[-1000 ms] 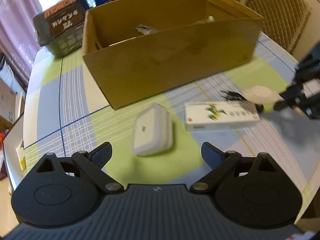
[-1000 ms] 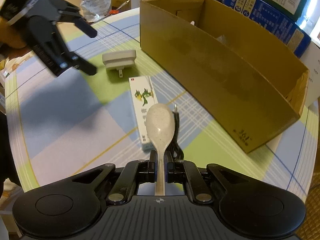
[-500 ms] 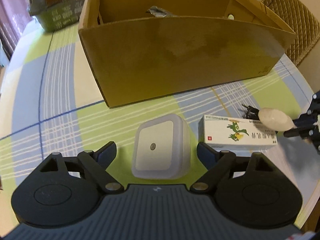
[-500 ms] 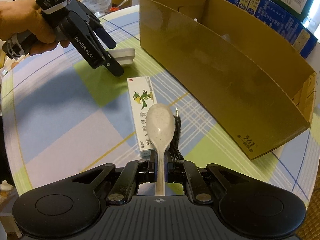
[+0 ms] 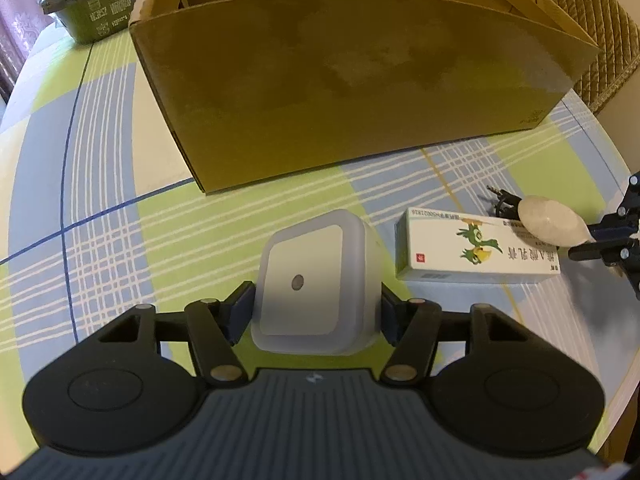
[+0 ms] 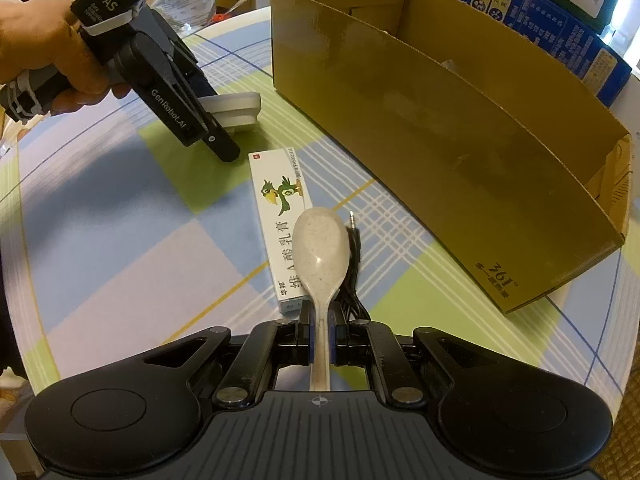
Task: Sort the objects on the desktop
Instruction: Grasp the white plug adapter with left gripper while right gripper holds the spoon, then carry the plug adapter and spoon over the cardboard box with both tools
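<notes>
We see two grippers: our left gripper (image 5: 316,314) clamps one night light (image 5: 314,282) on the table (image 5: 100,184); our right gripper (image 6: 320,334) pinches one spoon (image 6: 320,242) above one medicine box (image 6: 278,200), beside one carton (image 6: 460,152).

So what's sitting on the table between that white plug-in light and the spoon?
A long white medicine box with a green bird picture lies between the night light and the spoon. The left wrist view shows it best.
</notes>
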